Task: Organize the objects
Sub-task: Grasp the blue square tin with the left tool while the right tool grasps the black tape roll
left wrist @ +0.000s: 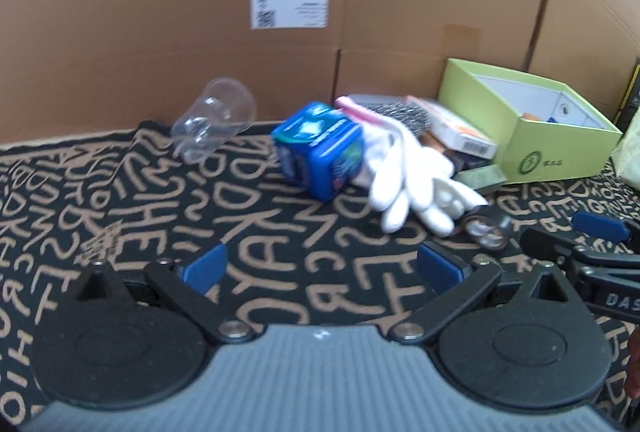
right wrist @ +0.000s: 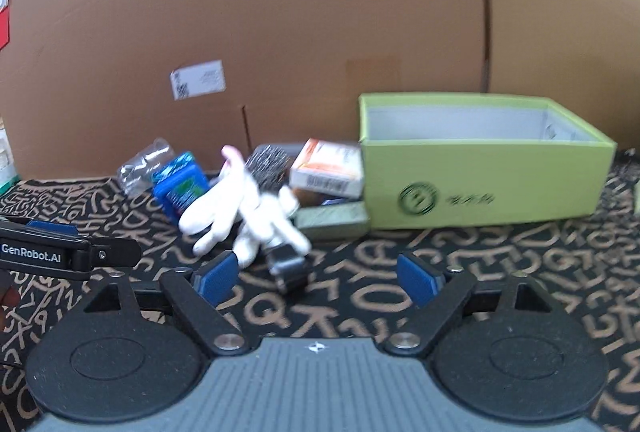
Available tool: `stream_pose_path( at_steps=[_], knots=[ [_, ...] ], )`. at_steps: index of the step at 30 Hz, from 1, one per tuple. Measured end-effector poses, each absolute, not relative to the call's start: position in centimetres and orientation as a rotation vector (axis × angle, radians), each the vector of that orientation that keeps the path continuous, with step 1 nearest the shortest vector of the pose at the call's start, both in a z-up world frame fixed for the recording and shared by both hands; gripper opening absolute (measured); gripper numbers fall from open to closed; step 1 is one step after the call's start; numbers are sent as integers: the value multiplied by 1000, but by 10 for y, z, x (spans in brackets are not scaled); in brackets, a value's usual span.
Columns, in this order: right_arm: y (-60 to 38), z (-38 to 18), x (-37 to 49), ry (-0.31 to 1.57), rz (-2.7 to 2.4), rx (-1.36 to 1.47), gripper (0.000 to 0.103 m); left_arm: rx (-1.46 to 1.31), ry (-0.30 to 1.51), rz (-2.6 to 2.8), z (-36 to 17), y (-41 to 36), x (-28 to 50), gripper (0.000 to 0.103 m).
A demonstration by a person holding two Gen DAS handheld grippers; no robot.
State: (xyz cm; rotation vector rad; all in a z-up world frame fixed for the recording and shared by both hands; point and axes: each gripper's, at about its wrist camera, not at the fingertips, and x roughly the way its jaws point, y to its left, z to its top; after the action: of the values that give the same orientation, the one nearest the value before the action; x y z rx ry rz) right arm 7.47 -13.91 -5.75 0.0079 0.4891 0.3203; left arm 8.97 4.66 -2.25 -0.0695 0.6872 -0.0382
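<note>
We find both grippers in approach, with nothing yet gathered. The left gripper has its jaws standing wide and empty above the lettered cloth on the table. The right gripper likewise shows wide jaws; a small dark object lies on the cloth between and just beyond them, not gripped.

The loose things sit in a heap near the cardboard backing: a clear plastic cup on its side, a blue tin, a white glove draped over its neighbours, a wire brush, and an orange-and-white carton. The green box stands open just beside the heap, touching the carton; in our judgement it is the receptacle.

The step in hand is selection of a first item. The next move calls for the right gripper to descend squarely over the dark object, close, then carry it to the box. Blur limits finer identification.
</note>
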Motion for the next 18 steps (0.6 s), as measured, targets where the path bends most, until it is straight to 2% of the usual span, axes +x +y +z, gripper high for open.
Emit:
stream_pose_path(
  at_steps=[7, 10, 12, 14, 18],
  knots=[
    [-122, -71, 96, 533, 295, -1, 73, -64, 673, 5, -22, 64, 102, 103],
    [-120, -73, 102, 542, 292, 2, 64, -49, 666, 8, -19, 68, 120, 103],
    [-118, -74, 104, 557, 307, -2, 28, -47, 660, -10, -16, 68, 136, 103],
    [-116, -75, 102, 567, 325, 1, 23, -33, 659, -31, -15, 66, 152, 103],
    [-107, -70, 81, 522, 341, -90, 23, 28, 651, -38, -18, 57, 184, 103]
  ],
)
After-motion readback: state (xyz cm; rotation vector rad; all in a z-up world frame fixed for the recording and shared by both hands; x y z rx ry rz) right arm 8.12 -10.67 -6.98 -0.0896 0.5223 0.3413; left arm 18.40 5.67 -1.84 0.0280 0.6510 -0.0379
